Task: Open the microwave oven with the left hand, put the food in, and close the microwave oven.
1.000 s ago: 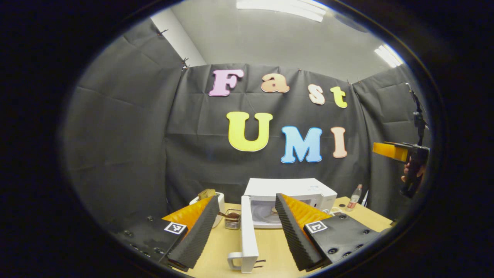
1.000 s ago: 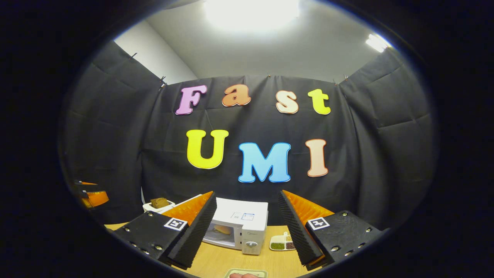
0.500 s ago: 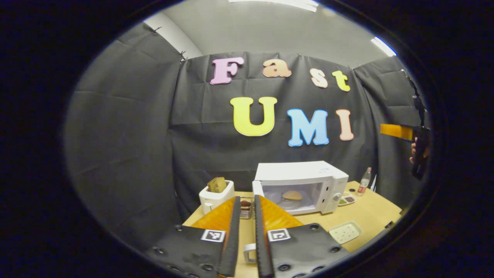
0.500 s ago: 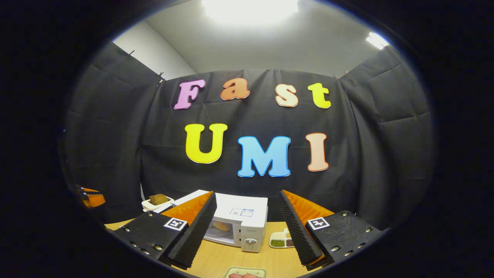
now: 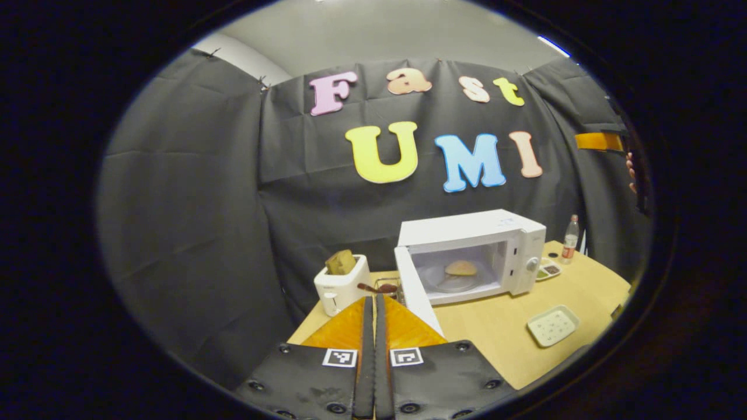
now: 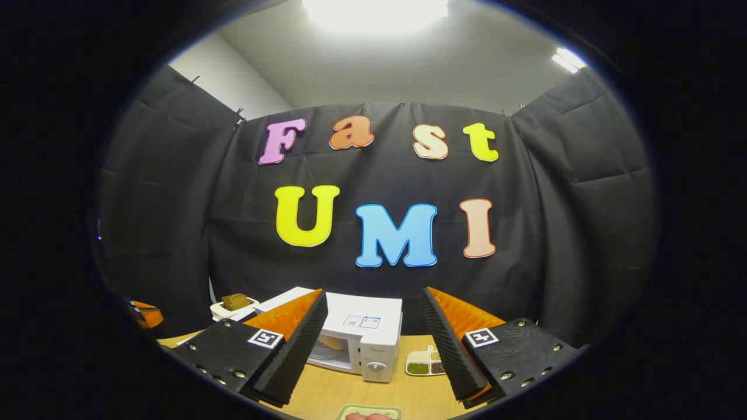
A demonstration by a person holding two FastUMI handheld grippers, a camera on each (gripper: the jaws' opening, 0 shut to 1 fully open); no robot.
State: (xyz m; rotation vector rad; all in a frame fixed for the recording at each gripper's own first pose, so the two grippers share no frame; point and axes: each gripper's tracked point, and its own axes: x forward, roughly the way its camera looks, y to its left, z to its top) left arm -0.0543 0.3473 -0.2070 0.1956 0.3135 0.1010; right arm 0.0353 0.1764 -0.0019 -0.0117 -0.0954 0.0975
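The white microwave (image 5: 513,233) stands on the wooden table with its door (image 5: 415,291) swung open toward me. A round bun (image 5: 461,267) lies on the plate inside. My left gripper (image 5: 374,303) is shut with nothing visible between its fingers, just left of the door's edge; the handle is hidden behind it. In the right gripper view the microwave (image 6: 365,326) shows between the spread fingers of my right gripper (image 6: 373,297), which is open, empty and high above the table. That right gripper (image 5: 601,141) also hangs at the far right of the left gripper view, held by a hand (image 5: 630,172).
A white toaster (image 5: 341,286) with bread stands left of the microwave, a small wire rack (image 5: 382,286) beside it. A pale tray (image 5: 552,325) lies in front, a divided dish (image 5: 548,269) and a bottle (image 5: 570,239) to the right. The black cloth wall is behind.
My left gripper has gone from wide open around the door's edge to fully shut and has drawn back, so the microwave sits farther off. The right gripper has barely moved.
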